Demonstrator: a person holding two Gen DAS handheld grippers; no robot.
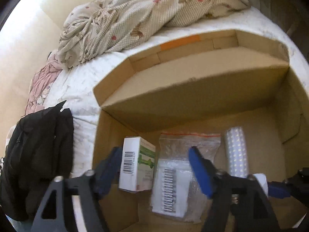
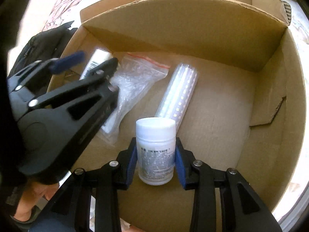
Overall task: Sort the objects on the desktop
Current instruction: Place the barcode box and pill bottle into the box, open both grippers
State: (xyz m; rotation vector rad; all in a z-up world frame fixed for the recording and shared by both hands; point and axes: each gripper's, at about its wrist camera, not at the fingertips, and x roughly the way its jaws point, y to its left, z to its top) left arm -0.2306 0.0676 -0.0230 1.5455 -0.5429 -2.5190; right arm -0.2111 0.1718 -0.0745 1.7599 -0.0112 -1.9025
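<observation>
An open cardboard box (image 1: 193, 89) (image 2: 270, 89) lies on a bed. Inside lie a small white and green carton (image 1: 137, 166) (image 2: 97, 59), a clear zip bag (image 1: 179, 174) (image 2: 135, 73) with a white item, and a clear LED tube (image 1: 236, 150) (image 2: 179, 90). My left gripper (image 1: 154, 166) is open and empty above the carton and bag; it also shows in the right wrist view (image 2: 96, 60). My right gripper (image 2: 156, 160) is shut on a white pill bottle (image 2: 155, 150), held upright inside the box near its front.
A black jacket (image 1: 38, 154) lies left of the box on the white mattress (image 1: 77, 89). A crumpled patterned blanket (image 1: 135, 19) lies behind the box. The right part of the box floor (image 2: 222, 125) is bare cardboard.
</observation>
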